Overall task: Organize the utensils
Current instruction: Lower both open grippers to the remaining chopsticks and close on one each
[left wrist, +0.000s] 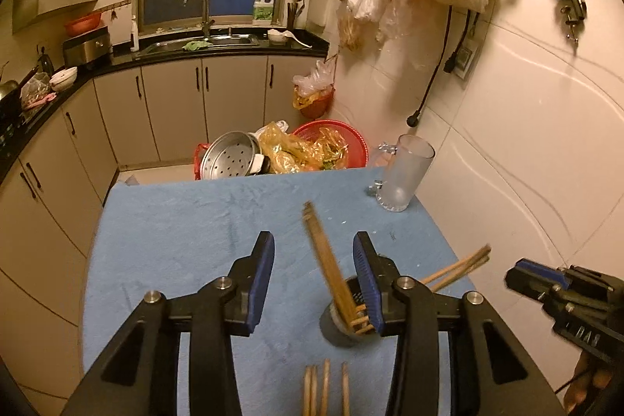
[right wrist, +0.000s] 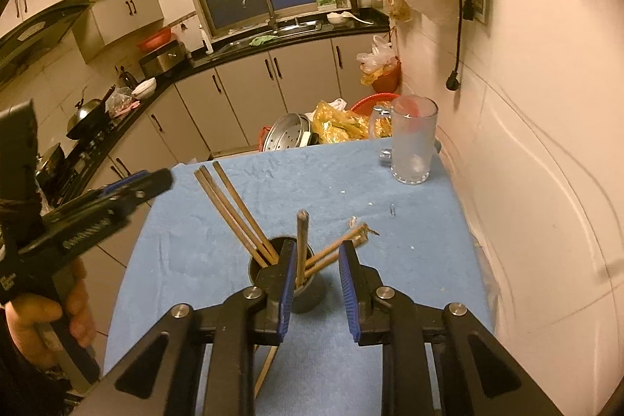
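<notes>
Blue cloth covers the worktop, with kitchen cabinets and a sink behind. Chopsticks stand tilted in a dark holder cup near the worktop's front edge; more chopsticks lie flat on the cloth just before it. Left tool is wide open, gripping nothing. Right tool is open above the cup (one blurred stick sits between its fingers, untouched). Glass mug stands upright at the far corner.

The worktop is covered in plain light blue cloth. Brown wooden chopsticks are seen in a dark holder. At one o'clock, a frosted clear mug is shown.
</notes>
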A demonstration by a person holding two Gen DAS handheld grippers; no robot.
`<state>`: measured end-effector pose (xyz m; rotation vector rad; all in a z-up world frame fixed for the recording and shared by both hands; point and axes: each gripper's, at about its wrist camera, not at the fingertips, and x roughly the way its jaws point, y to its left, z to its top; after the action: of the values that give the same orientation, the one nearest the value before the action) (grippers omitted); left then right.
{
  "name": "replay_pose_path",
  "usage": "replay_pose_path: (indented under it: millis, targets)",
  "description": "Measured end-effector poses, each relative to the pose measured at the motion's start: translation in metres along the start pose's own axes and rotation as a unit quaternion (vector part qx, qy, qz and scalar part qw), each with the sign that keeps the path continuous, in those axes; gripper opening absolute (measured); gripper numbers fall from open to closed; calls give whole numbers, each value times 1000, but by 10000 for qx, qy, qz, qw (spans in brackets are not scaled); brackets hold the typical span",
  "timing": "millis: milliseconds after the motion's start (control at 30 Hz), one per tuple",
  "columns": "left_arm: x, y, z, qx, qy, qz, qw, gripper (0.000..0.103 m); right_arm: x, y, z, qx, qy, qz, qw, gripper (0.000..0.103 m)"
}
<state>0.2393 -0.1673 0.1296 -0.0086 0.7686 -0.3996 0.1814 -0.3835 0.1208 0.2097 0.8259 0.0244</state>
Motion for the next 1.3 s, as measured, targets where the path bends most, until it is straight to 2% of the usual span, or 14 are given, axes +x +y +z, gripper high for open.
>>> replay_pose_path:
  millis: [67, 167, 300, 467, 667, 933, 1033, 1133, 1167, 1200, 1233, 1300]
  targets:
    - [-3, 12, -8, -50, 107, 48, 9999, 44, -6, -4, -7, 37, 13, -8, 10000, 25]
    - [8, 31, -31, -146, 496, 102, 9986, 55, -12, -9, -23, 149, 72, 11, 9999, 27]
    - [42, 47, -71, -319, 1354, -118, 9902, 55, -1, -12, -50, 282, 380, 140, 9988, 30]
    - [75, 46, -113, -268, 1984, -308, 9793, 55, 27, -10, -80, 312, 898, 180, 9953, 30]
    - [106, 29, -138, 287, 2334, -332, 9714, 55, 43, -11, -95, 318, 1129, 155, 9930, 30]
    - [143, 18, -161, 607, 2731, -129, 9600, 53, 86, -3, -113, 322, 1531, 228, 9874, 30]
    - [149, 16, -161, 623, 2660, -110, 9619, 52, 101, -2, -118, 450, 1711, 271, 9839, 30]
    - [151, 12, -161, 851, 2672, -21, 9599, 48, 111, 3, -121, 479, 1822, 313, 9816, 30]
    - [152, 12, -161, 911, 2673, 12, 9593, 42, 116, 5, -121, 478, 1864, 320, 9808, 30]
    - [152, 11, -162, 1012, 2658, 125, 9586, 32, 121, 8, -122, 490, 1908, 327, 9799, 30]
    - [153, 12, -163, 1049, 2636, 194, 9587, 27, 126, 8, -122, 508, 1942, 363, 9790, 30]
    - [151, 22, -162, 912, 2643, 146, 9600, 11, 138, 13, -123, 534, 1975, 476, 9777, 30]
